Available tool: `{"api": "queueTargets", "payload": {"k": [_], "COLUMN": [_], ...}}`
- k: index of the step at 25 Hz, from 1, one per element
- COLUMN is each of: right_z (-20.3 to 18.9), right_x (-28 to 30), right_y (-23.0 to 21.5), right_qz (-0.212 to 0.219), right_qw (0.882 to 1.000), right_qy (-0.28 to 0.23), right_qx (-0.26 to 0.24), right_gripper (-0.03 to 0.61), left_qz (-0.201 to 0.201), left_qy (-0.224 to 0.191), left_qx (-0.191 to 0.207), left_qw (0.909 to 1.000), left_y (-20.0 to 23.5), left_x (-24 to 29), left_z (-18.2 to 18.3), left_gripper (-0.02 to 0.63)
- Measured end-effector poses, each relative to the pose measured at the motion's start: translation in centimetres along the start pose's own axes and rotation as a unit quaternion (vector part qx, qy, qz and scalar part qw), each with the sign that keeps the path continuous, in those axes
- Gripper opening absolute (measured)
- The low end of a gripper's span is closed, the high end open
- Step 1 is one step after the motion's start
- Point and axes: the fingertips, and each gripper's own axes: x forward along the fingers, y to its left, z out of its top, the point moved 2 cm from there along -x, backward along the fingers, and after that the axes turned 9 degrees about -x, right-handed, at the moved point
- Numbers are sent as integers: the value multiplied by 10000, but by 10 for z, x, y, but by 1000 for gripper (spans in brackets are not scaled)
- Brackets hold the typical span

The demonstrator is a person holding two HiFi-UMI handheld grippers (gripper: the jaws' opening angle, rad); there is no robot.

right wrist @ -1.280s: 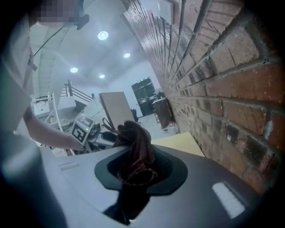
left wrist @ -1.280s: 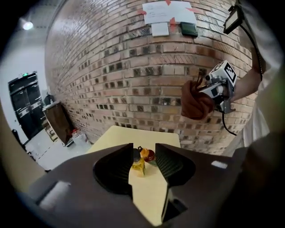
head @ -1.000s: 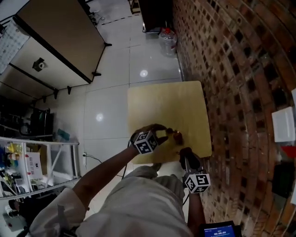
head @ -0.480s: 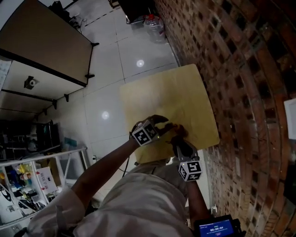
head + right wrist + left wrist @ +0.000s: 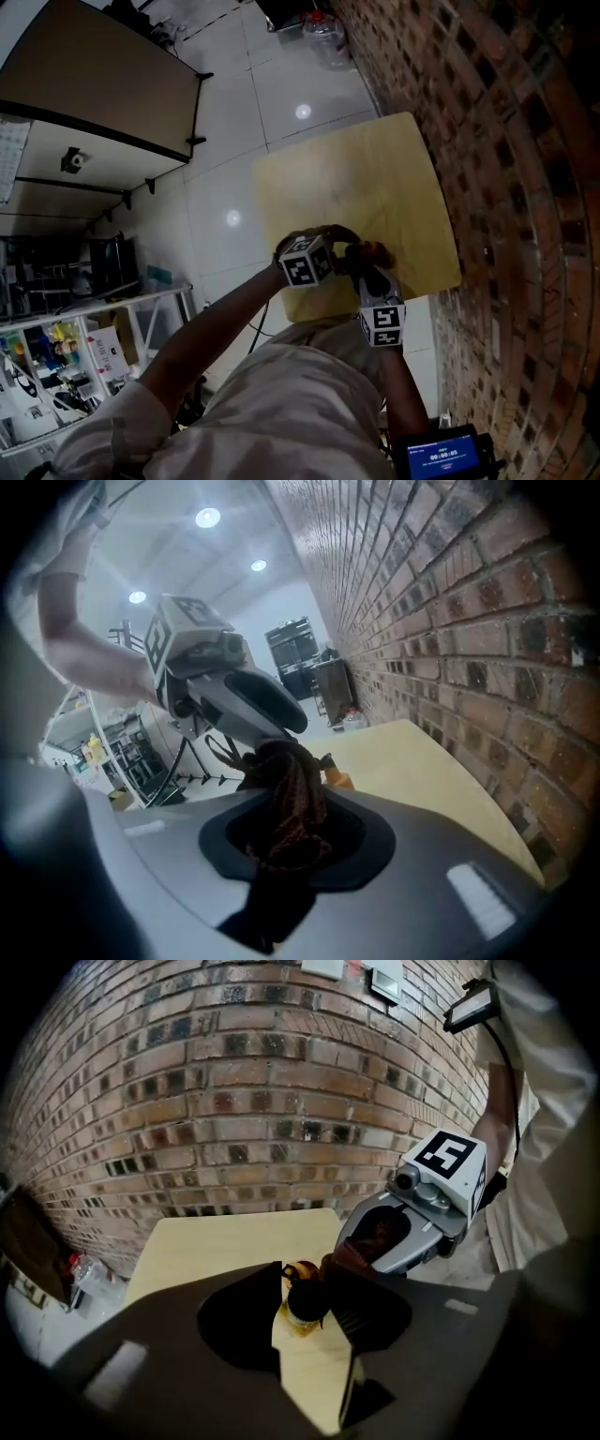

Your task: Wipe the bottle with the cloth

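Observation:
A small amber bottle with a dark cap (image 5: 304, 1305) stands on the pale wooden table (image 5: 375, 178) near its front edge. My left gripper (image 5: 305, 1283) has the bottle between its jaw tips, with the jaws opening slightly. In the right gripper view the bottle (image 5: 339, 778) peeks out orange behind a dark red-brown cloth (image 5: 281, 803). My right gripper (image 5: 281, 789) is shut on this bunched cloth and holds it against the bottle's side. In the head view both grippers meet over the table's near part, left gripper (image 5: 336, 246) and right gripper (image 5: 367, 270).
A brick wall (image 5: 506, 169) runs along the table's right side. A large water jug (image 5: 328, 33) stands on the tiled floor beyond the table. A brown cabinet top (image 5: 94, 84) and a cluttered shelf (image 5: 56, 356) lie to the left.
My right gripper has come up from the table's front corner to meet the left one, bringing the cloth against the bottle. The head camera has shifted.

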Motion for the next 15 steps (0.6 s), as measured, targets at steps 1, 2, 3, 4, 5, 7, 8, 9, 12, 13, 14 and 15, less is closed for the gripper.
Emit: {"api": "queueTargets", "payload": {"k": [1, 2, 3, 4, 5, 7, 8, 9, 12, 13, 14, 15], "right_z": [-2, -4, -6, -7, -8, -9, -9, -8, -5, -6, -8, -12], "right_x": [1, 0, 0, 0, -1, -3, -3, -3, 3, 6, 11, 15], "right_y": [-1, -3, -6, -8, -10, -12, -12, -12, -11, -10, -9, -8], "right_qz": [-52, -123, -203, -280, -348, -435, -454, -462, -443, -422, -397, -373], "right_qw": [10000, 9999, 9997, 9995, 9991, 9985, 9982, 9981, 9980, 9982, 9984, 9986], "right_qy": [16, 24, 8, -29, -77, -183, -227, -258, -301, -288, -254, -204], "right_qx": [14, 53, 107, 162, 211, 294, 321, 331, 322, 321, 320, 325], "right_gripper": [83, 83, 83, 83, 83, 83, 83, 83, 83, 83, 83, 83], "left_qz": [-15, -17, -4, 30, 82, 185, 215, 234, 263, 269, 271, 271], "left_qy": [60, 138, 236, 346, 443, 505, 471, 422, 301, 278, 249, 210], "left_qx": [39, 88, 162, 258, 357, 438, 400, 345, 245, 221, 189, 146], "left_qw": [10000, 9999, 9996, 9991, 9983, 9976, 9979, 9982, 9989, 9990, 9991, 9993], "left_y": [-2, -3, -5, -6, -7, -8, -8, -7, -5, -5, -5, -6], "left_x": [0, 1, 2, 4, 6, 10, 10, 11, 9, 9, 10, 11], "left_z": [-1, -1, -3, -6, -9, -13, -14, -13, -12, -13, -13, -13], "left_gripper": [169, 170, 170, 170, 170, 167, 167, 166, 164, 164, 164, 164]}}
